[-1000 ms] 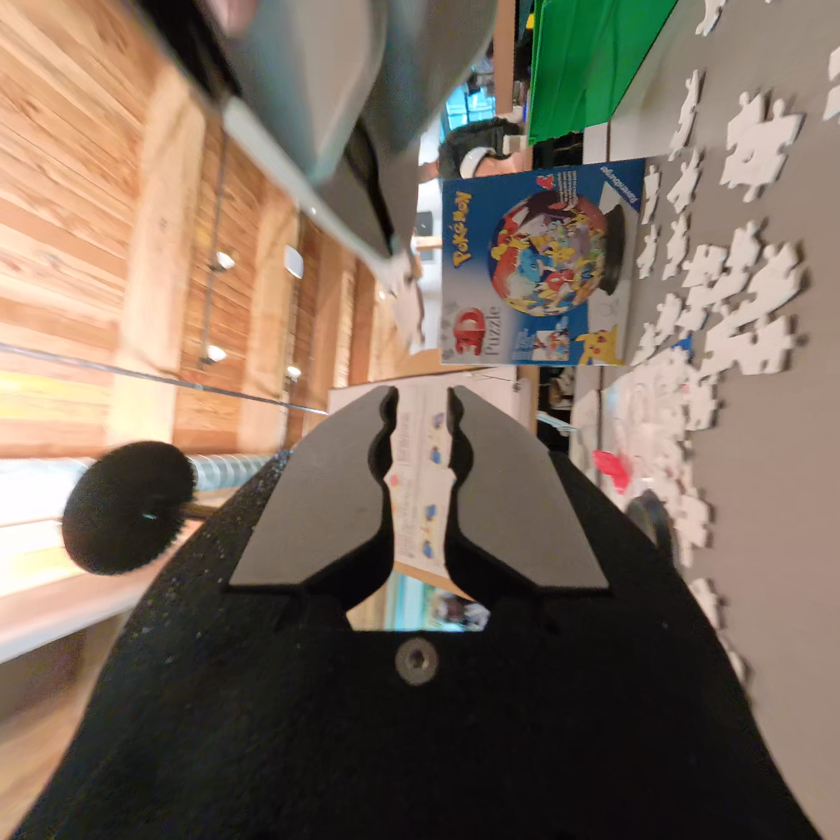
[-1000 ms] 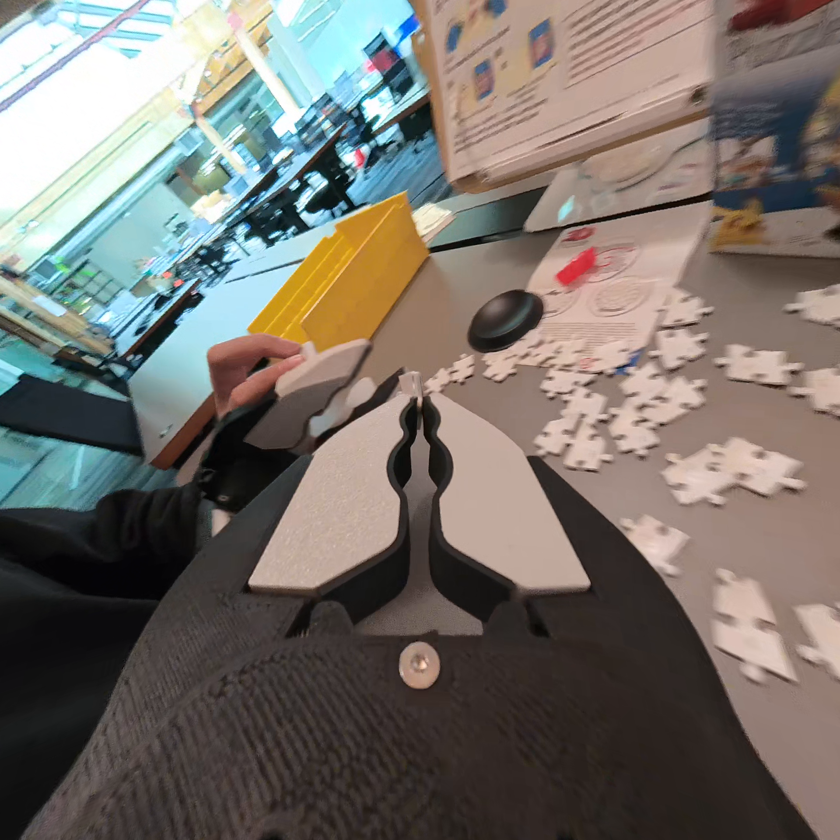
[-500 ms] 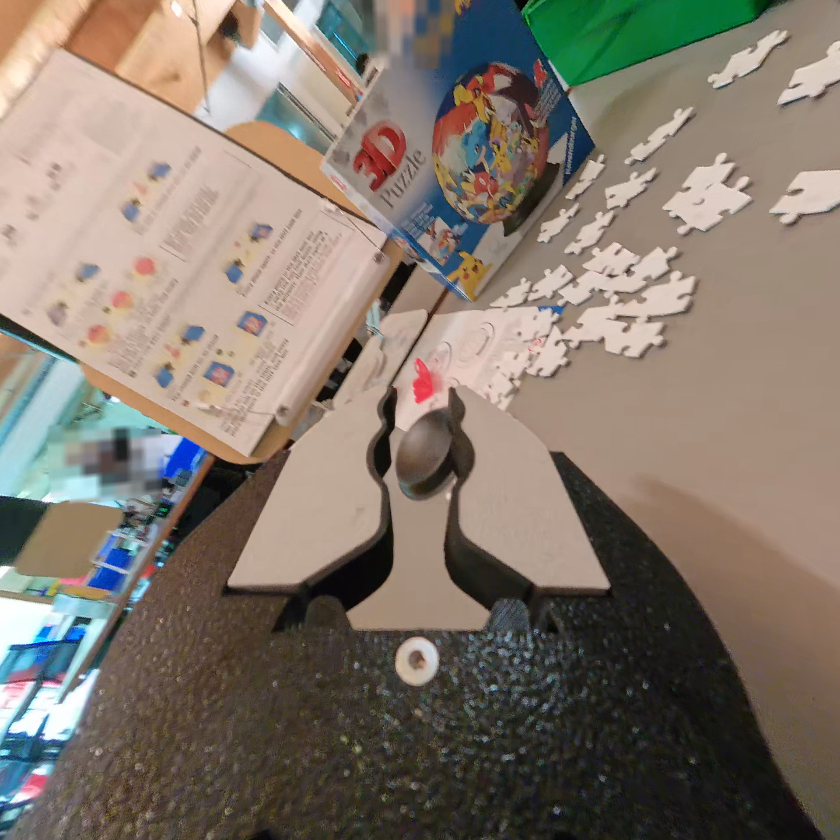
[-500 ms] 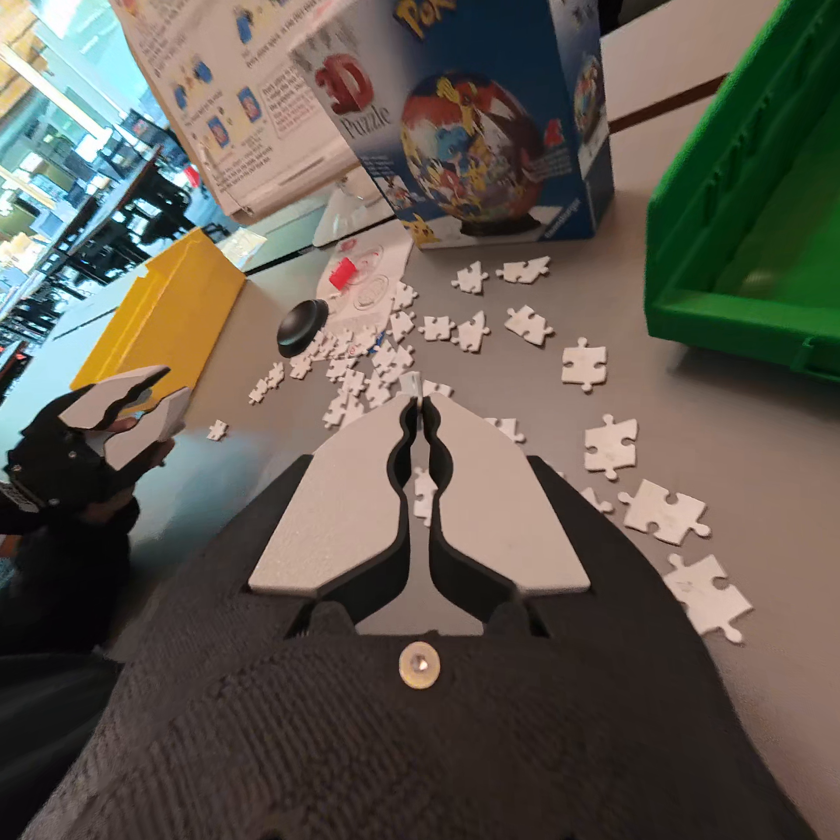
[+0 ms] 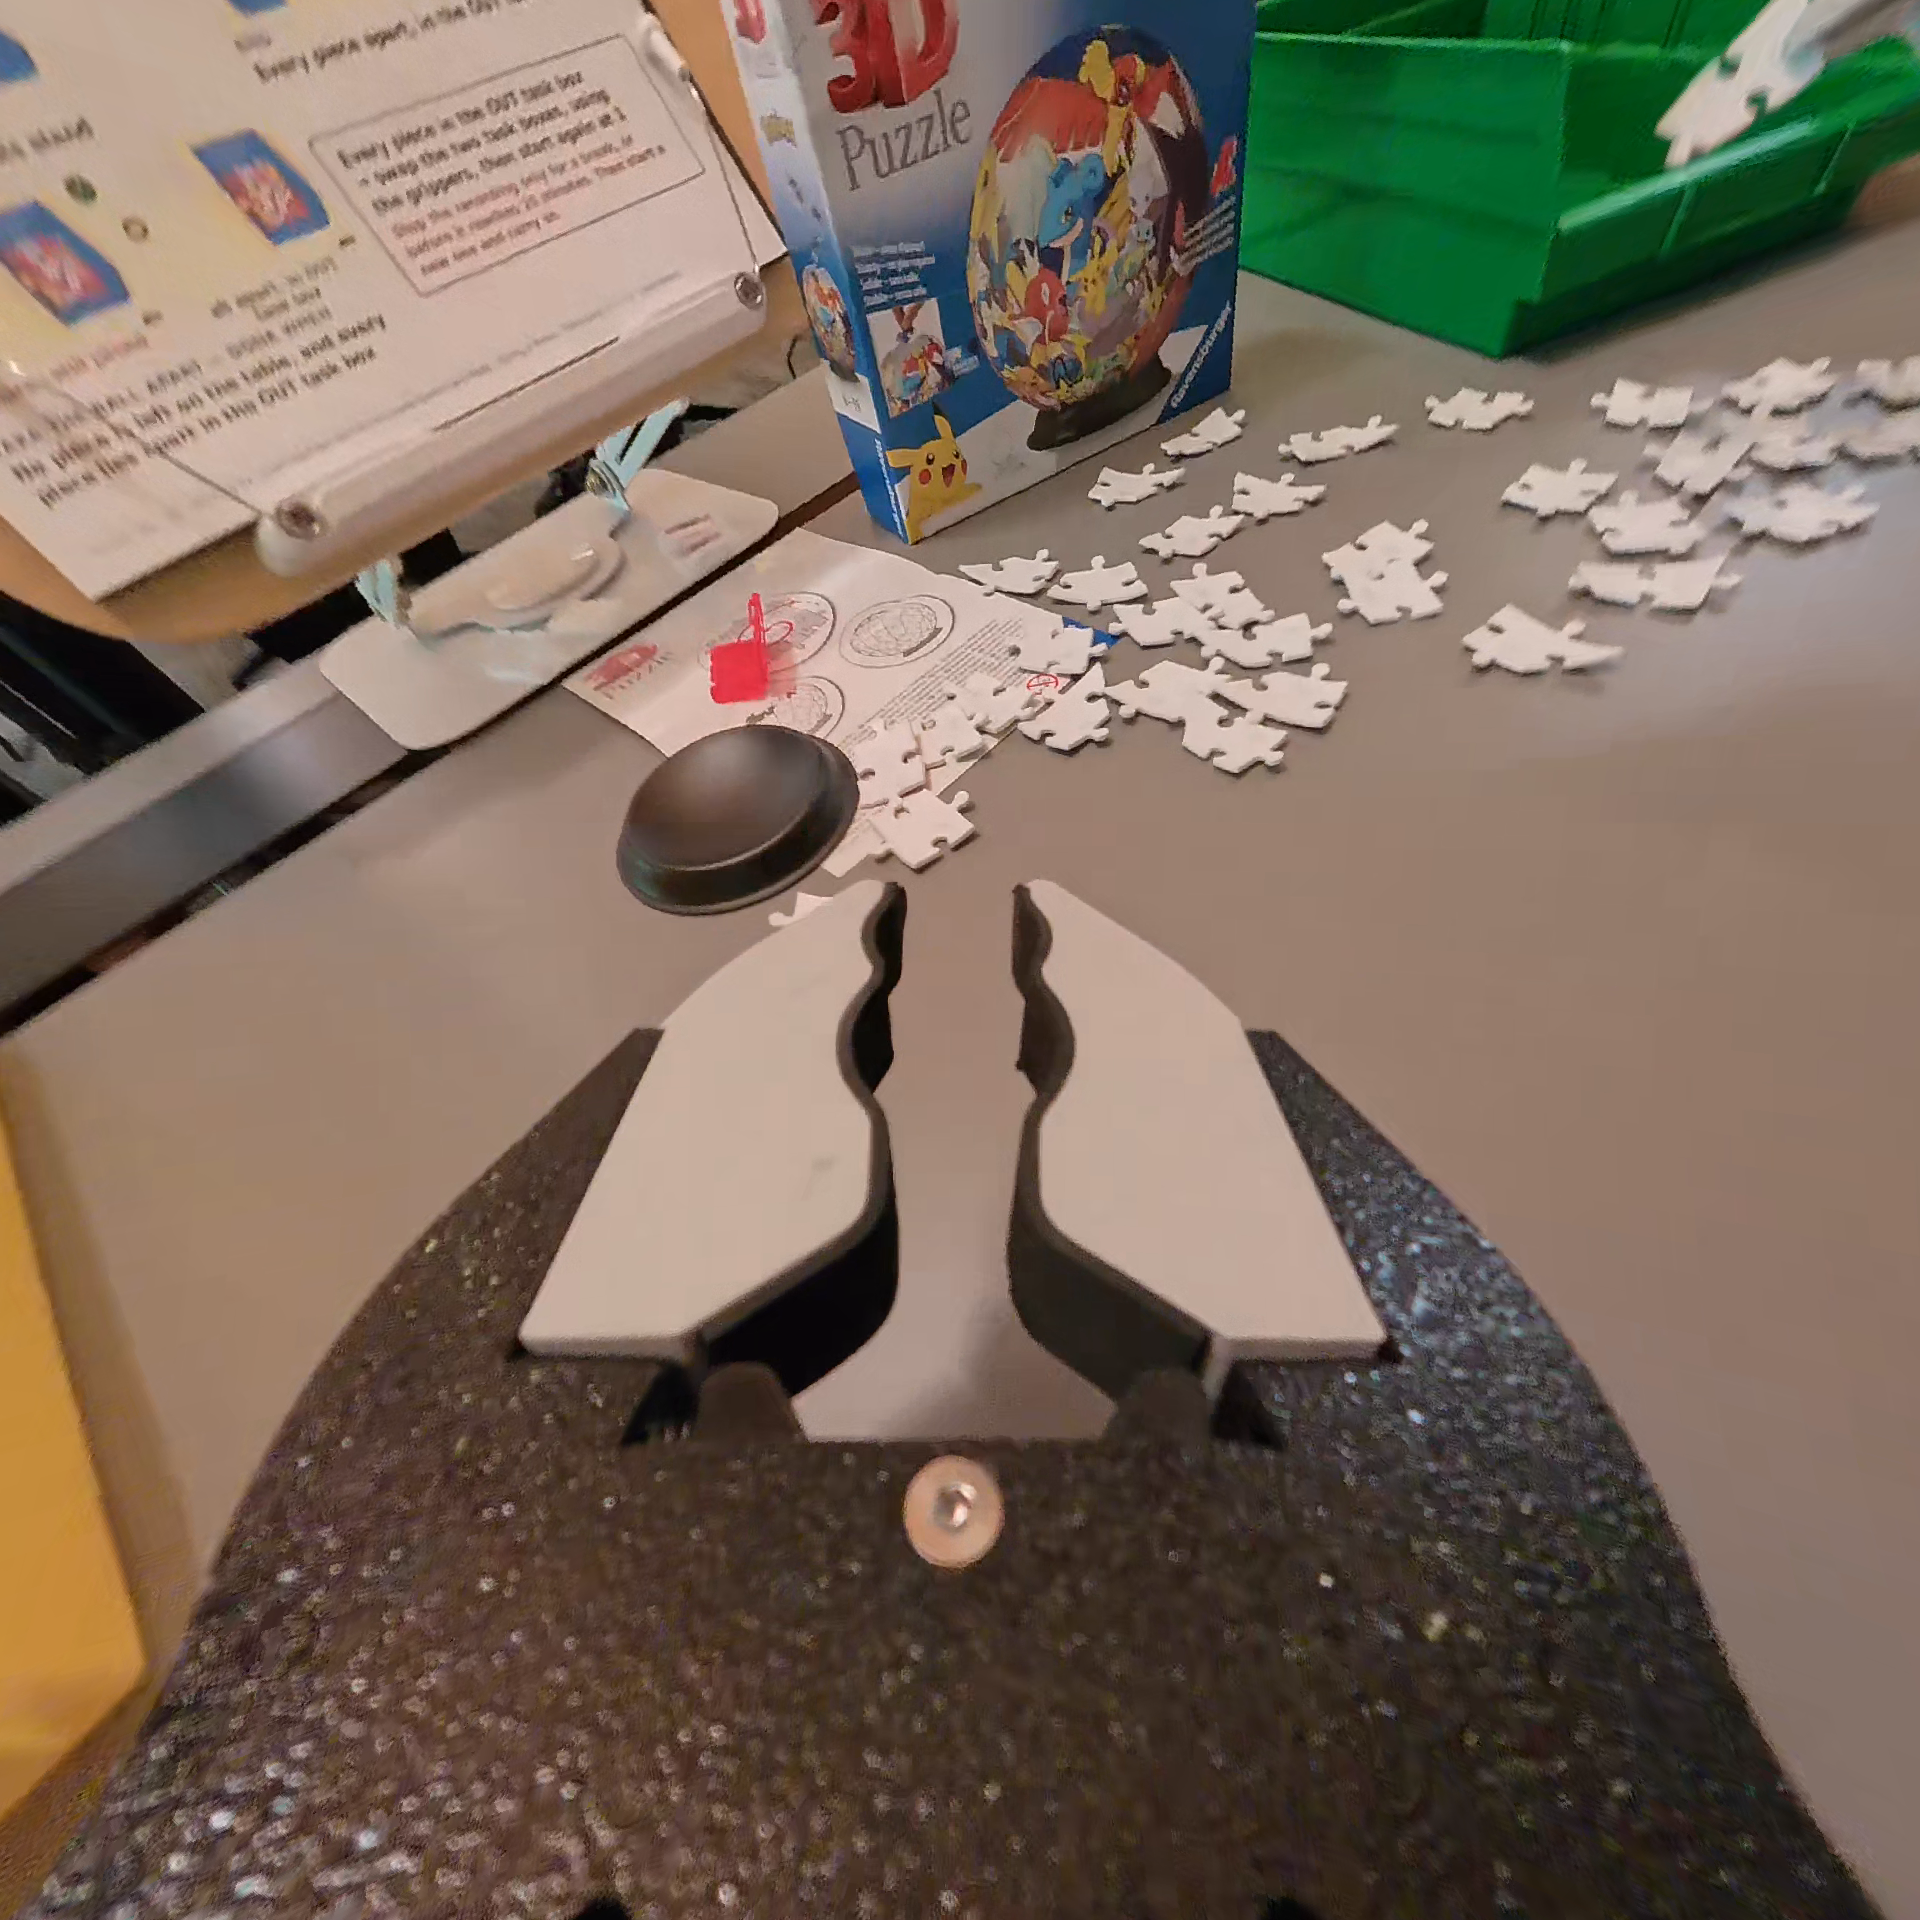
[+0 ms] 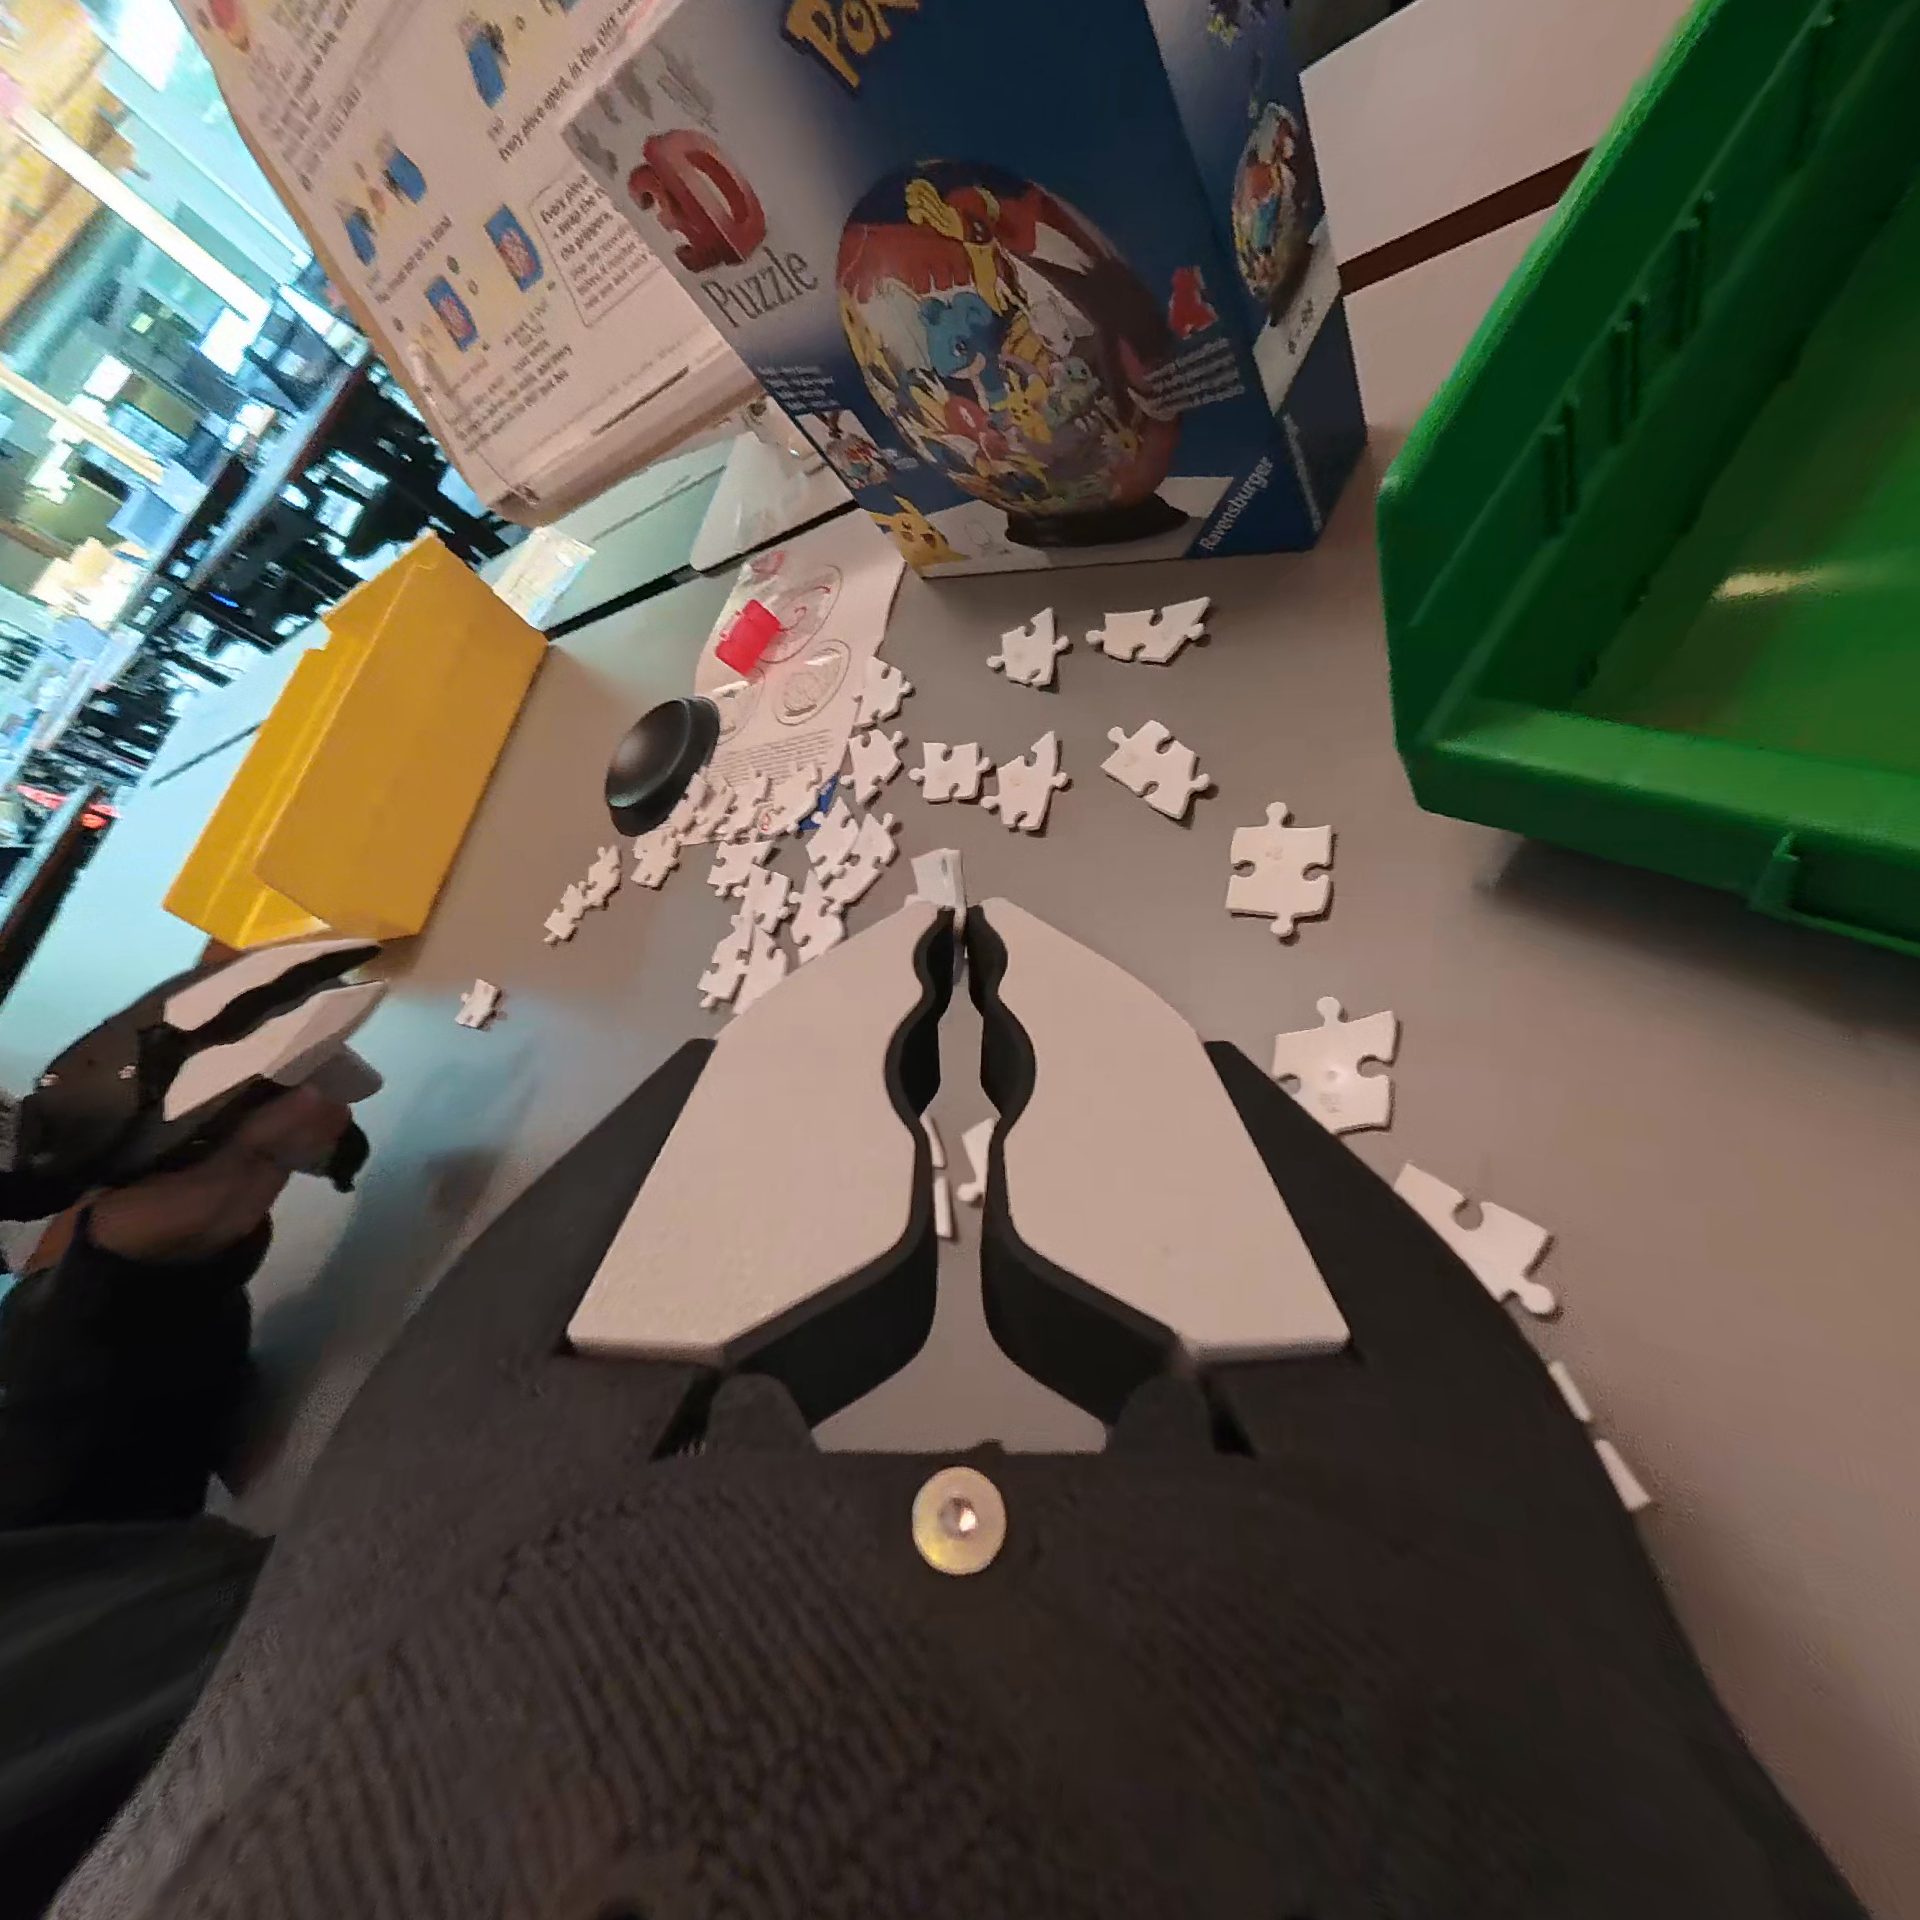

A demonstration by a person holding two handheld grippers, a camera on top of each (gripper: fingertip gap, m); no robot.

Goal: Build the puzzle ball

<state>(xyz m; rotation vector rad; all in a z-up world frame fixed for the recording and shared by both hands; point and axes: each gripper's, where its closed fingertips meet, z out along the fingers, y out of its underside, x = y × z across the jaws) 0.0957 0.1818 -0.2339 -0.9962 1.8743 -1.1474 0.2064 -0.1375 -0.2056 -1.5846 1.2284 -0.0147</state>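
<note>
Grey worktop (image 5: 1507, 935) fills the picture, and the biggest thing on it is the green bin (image 6: 1683, 499) at the far right edge, open side facing in. Over at the left edge sits the yellow bin (image 6: 353, 769). Between them at the back edge stands the blue puzzle box (image 6: 1039, 312), upright, with an instruction board (image 5: 343, 260) tilted on its stand just left of it. In front of the box a printed leaflet (image 5: 831, 644) lies flat, a small red clip (image 5: 740, 665) resting on it. Touching the leaflet's near corner is the black dome-shaped stand (image 5: 736, 819).

Now the white puzzle pieces (image 5: 1226, 665): all loose, blank side up, strewn from the leaflet across the middle of the worktop toward the green bin, none joined into a ball that can be seen.

The left gripper (image 5: 956, 904) hovers over bare worktop near the left edge, just short of the black stand, its jaws parted with nothing between them. The right gripper (image 6: 958, 914) is over the scattered pieces mid-table, jaws pressed together on a single white puzzle piece (image 6: 940, 878), its edge poking out past the tips.
</note>
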